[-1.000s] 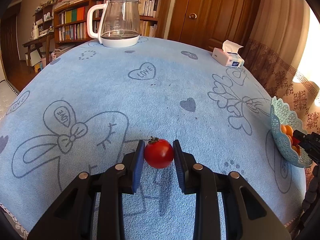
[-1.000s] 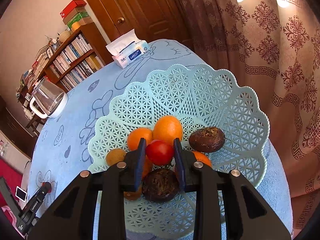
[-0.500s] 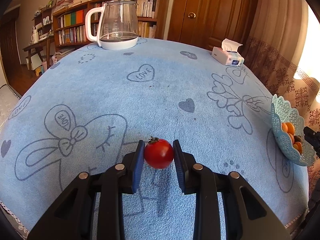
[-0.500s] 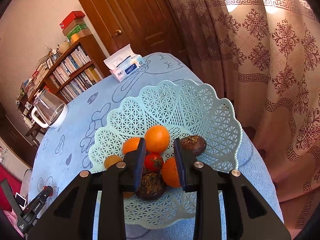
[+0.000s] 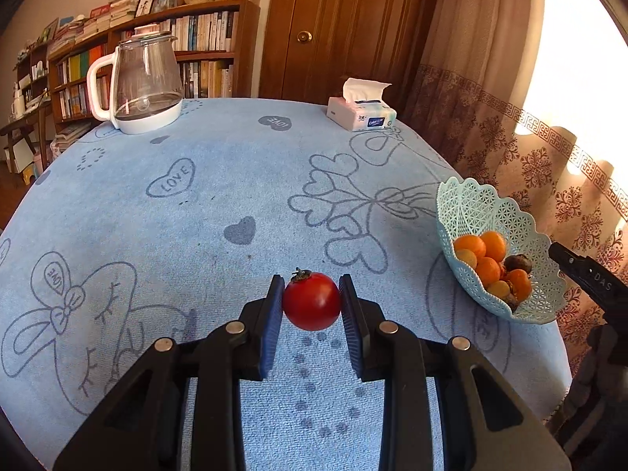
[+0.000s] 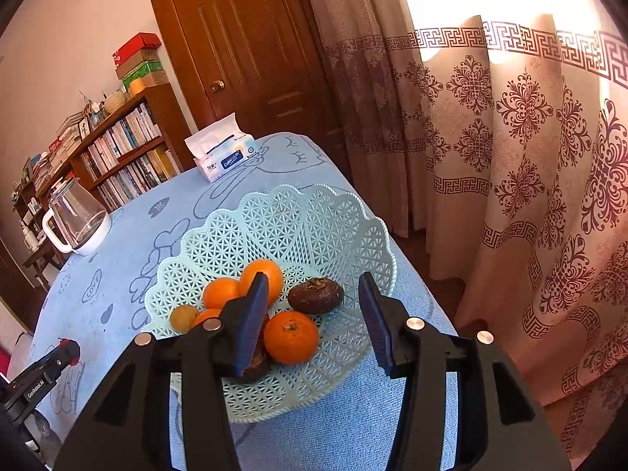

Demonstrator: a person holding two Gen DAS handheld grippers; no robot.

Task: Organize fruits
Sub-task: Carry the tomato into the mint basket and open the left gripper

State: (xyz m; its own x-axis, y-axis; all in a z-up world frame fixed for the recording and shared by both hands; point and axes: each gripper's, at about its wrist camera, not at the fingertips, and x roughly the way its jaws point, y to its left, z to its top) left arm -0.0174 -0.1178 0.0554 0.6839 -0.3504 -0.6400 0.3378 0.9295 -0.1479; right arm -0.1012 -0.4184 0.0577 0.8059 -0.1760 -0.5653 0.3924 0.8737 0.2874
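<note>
A blue-clothed table [image 5: 219,196] fronts a bookshelf [image 5: 204,55] and a wooden door. The left tongs [image 5: 311,301] clamp a red tomato [image 5: 311,301] above the cloth. At the table's right edge, the right tongs [image 6: 314,310], jaws just opening and empty, hover over the lattice basket [image 6: 282,219] of oranges [image 6: 291,337].

Bare tablecloth [image 5: 243,180] lies open to the basket [image 5: 471,204]; kettle [image 5: 145,82] and tissue box [image 5: 361,115] stand far.

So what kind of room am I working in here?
Most likely a home living or dining room: a bookshelf packed with books, a wooden door, patterned curtains, and a table under a blue cartoon-print cloth.
</note>
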